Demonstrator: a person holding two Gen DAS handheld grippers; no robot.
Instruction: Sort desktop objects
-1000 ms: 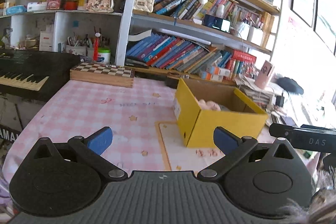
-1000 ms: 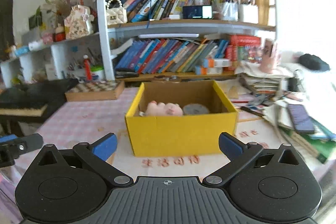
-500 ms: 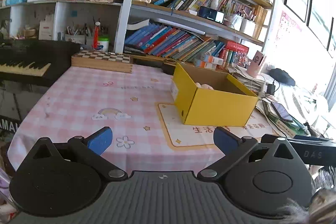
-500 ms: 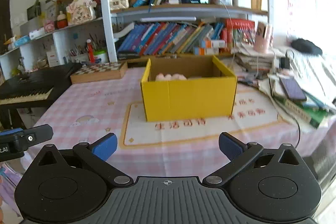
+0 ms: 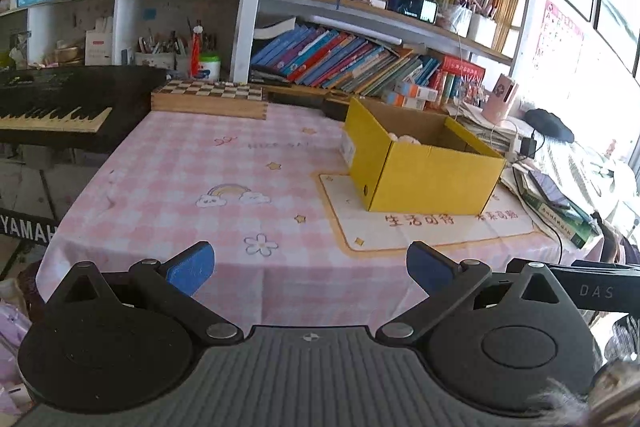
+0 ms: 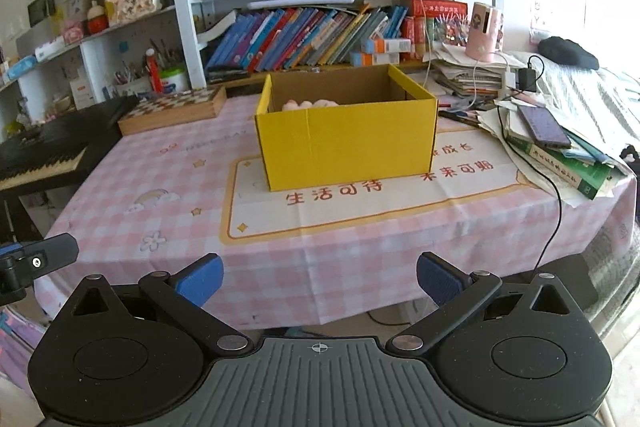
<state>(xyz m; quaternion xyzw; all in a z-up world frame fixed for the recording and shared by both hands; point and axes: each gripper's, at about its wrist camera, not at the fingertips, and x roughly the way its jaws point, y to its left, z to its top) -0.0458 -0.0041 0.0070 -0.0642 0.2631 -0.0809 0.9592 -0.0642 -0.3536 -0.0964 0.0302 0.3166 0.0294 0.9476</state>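
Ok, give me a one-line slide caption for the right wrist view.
Right gripper, jaws open and empty, faces a yellow box holding pink items on the pink checked tablecloth.

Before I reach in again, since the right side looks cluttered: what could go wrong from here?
The black cable hangs over the table's right edge beside the right gripper, so an approaching hand could snag it. It leads up to the leaning stack of books and papers, which a tug might topple. The yellow box is light cardboard; a bump from open fingers could slide it.
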